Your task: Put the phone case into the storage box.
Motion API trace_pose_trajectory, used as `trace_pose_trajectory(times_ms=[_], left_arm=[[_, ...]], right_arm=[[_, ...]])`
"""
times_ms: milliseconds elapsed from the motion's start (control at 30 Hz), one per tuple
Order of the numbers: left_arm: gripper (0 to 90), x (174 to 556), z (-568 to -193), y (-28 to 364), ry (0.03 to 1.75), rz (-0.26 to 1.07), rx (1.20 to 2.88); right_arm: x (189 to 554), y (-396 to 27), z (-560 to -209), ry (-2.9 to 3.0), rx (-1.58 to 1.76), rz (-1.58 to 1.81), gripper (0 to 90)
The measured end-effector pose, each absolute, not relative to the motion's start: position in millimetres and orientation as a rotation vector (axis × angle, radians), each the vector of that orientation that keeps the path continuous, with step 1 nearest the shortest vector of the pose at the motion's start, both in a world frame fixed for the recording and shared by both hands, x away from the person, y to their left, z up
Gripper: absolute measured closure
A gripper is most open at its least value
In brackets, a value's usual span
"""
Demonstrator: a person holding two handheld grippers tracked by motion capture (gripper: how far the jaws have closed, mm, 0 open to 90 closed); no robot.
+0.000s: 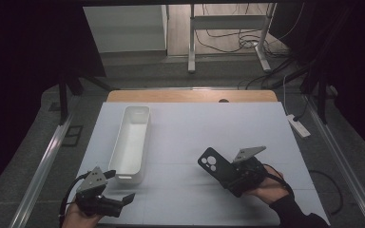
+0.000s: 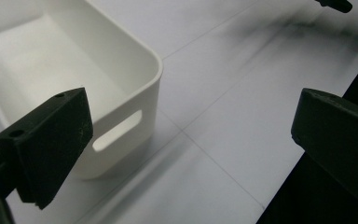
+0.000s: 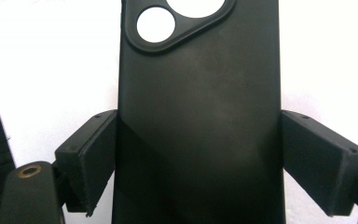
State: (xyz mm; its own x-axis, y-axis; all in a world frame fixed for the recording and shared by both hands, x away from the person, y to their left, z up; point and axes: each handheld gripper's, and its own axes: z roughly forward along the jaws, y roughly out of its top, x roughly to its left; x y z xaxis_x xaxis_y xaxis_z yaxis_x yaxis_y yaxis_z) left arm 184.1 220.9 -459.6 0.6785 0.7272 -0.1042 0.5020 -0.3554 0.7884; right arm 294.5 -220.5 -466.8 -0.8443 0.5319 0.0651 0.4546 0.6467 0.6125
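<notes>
A black phone case (image 1: pixel 215 165) with round camera cut-outs is held above the white table cover, and my right gripper (image 1: pixel 228 175) is shut on its long sides. In the right gripper view the phone case (image 3: pixel 198 116) stands between the two fingers (image 3: pixel 91 158), which press on both edges. My left gripper (image 1: pixel 123 190) is at the near left of the table, open with nothing between its fingers (image 2: pixel 46 144). Just beyond it lies a long white bin (image 1: pixel 145 142), whose near handle end (image 2: pixel 135 100) is seen in the left gripper view; the bin looks empty.
The white table cover (image 1: pixel 195 128) spreads across the table. A wooden table edge (image 1: pixel 190 96) runs along the far side. A white power strip (image 1: pixel 298 125) lies off the right edge, and a metal stand with cables (image 1: pixel 228 33) is on the floor beyond.
</notes>
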Motion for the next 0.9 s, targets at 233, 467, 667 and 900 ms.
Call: trace_pose_trajectory(times_ms=[233, 467, 667, 900], left_arm=[[0.0, 195, -455, 213, 0.885, 0.306, 2.031], [0.0, 207, -452, 204, 0.836, 0.288, 2.062], [0.0, 217, -451, 195, 0.786, 0.274, 2.080], [0.0, 225, -449, 186, 0.742, 0.250, 2.073]], right_arm=[[289, -225, -464, 2.744, 0.814, 1.021, 15.6], [284, -227, -462, 2.744, 0.794, 1.046, 15.5], [281, -229, -460, 2.742, 0.787, 1.073, 15.5], [276, -231, -458, 2.748, 0.770, 1.099, 15.5]])
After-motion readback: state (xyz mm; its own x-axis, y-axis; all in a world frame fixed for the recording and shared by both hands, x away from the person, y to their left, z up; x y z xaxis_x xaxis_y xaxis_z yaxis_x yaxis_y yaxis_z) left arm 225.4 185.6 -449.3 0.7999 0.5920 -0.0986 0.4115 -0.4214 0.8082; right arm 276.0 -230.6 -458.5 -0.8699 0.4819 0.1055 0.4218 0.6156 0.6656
